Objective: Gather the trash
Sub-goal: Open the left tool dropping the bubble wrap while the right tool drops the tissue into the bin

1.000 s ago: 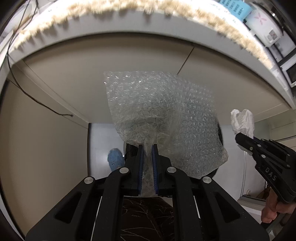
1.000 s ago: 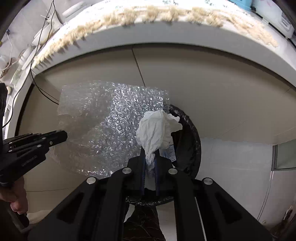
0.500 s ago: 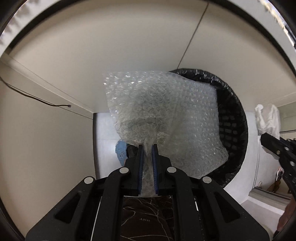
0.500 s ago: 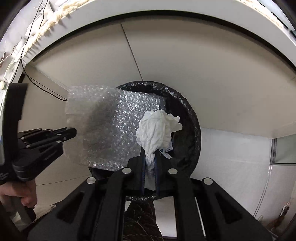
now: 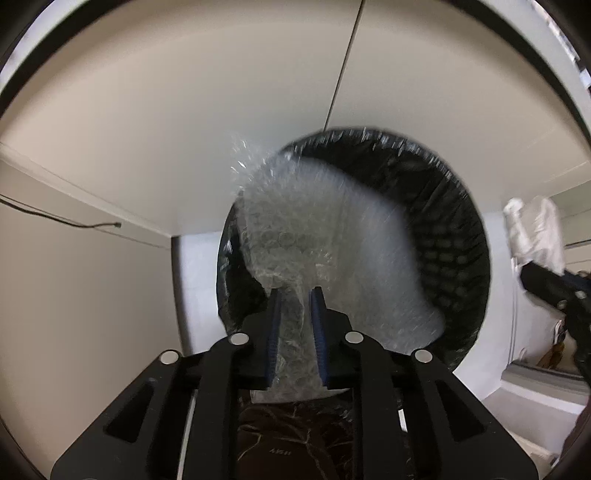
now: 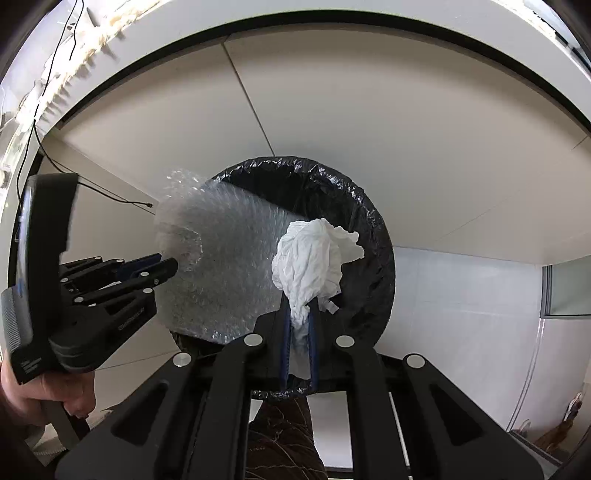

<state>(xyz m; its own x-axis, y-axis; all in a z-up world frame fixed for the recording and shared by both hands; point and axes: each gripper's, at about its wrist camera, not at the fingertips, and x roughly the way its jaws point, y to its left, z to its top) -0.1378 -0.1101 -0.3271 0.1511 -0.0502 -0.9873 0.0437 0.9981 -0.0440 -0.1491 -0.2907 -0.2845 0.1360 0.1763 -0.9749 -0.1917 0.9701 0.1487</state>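
A round bin with a black liner (image 5: 454,236) stands on the floor below both grippers; it also shows in the right wrist view (image 6: 354,206). My left gripper (image 5: 295,295) has its jaws slightly parted around a sheet of bubble wrap (image 5: 317,236), which is blurred and hangs over the bin's mouth. In the right wrist view the left gripper (image 6: 166,267) is at the left with the bubble wrap (image 6: 229,266). My right gripper (image 6: 298,306) is shut on a crumpled white tissue (image 6: 314,258) above the bin. The tissue (image 5: 535,229) shows at the right edge of the left wrist view.
Beige cabinet panels (image 6: 332,110) rise behind the bin under a white counter edge (image 6: 332,22). A thin black cable (image 5: 66,221) runs along the left panel. The white floor (image 6: 461,314) lies to the right of the bin.
Both grippers have moved over the bin. The left jaws have parted a little and the bubble wrap is now blurred and folding down towards the bin. The tissue stays gripped.
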